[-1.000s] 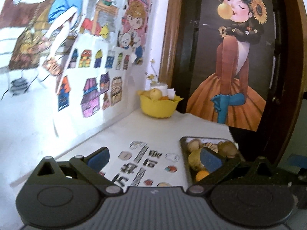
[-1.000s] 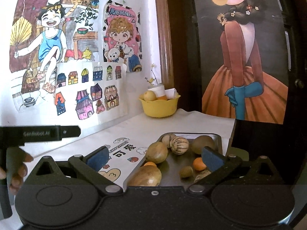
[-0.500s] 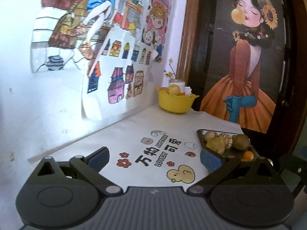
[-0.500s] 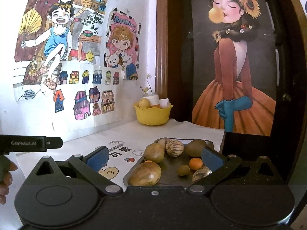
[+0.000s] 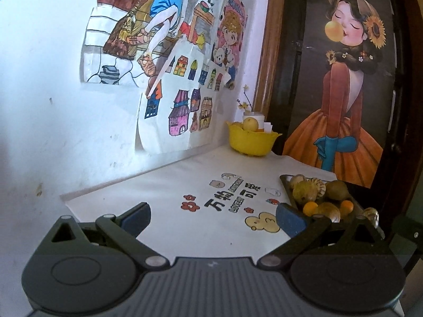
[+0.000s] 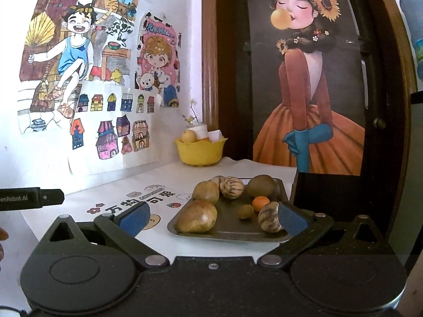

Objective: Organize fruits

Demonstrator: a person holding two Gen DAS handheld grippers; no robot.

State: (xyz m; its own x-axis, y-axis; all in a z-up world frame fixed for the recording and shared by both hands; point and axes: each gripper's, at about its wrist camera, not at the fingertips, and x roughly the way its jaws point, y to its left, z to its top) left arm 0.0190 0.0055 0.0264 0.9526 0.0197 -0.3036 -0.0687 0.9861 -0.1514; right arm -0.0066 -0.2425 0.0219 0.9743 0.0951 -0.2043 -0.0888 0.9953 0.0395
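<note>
While both sets of blue-padded fingers stand spread and empty, the right gripper (image 6: 212,218) frames a dark metal tray (image 6: 227,233) of brown and orange fruits (image 6: 197,219). Beyond the left gripper (image 5: 211,218) lies a white mat (image 5: 185,182) printed "LOVELY"; "enRobot.AI" marks its black body (image 6: 29,198). A yellow scalloped bowl (image 6: 200,152) sits by the wall.

- Strong light blows out the wall (image 5: 47,84) left of the left tongs, nearly white with a bluish cast.
- Right view is more even; the drawings (image 6: 76,52) read crisp.
- Fisheye bends the door frame (image 6: 210,66) and darkens the corners.
- Tray (image 6: 227,233) between the right tongs' pads shows soft sheen; fruit casts faint shadows.
- Tong bodies up close stay dark.
</note>
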